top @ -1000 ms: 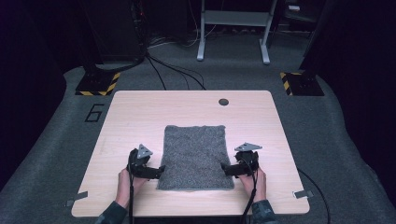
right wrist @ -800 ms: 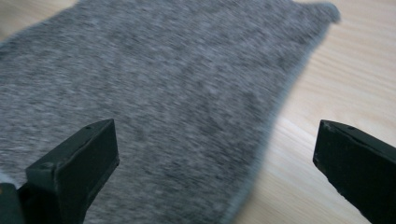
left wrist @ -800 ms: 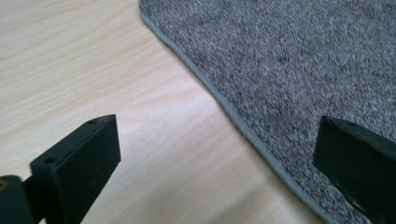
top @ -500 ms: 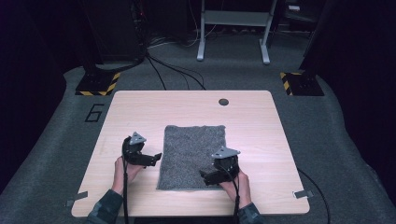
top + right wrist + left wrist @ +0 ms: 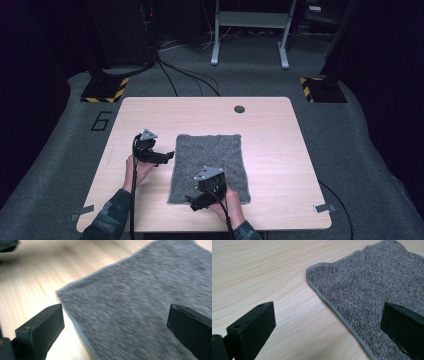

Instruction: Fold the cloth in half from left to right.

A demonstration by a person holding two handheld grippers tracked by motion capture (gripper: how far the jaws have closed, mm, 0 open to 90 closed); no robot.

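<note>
Mat (image 5: 210, 165) – rough grey pile; table (image 5: 280, 150) – smooth matt wood.

A wooden table (image 5: 280, 150) stands on grey carpet (image 5: 370, 150) in a dark room.

We see the table (image 5: 280, 165) bare along its right edge and far edge, save a small dark round fitting (image 5: 239, 108) near the far edge. A grey mat (image 5: 215, 155) lies flat mid-table, no hindrance. The left gripper (image 5: 167, 156) and right gripper (image 5: 192, 204) occupy the near left part.
</note>
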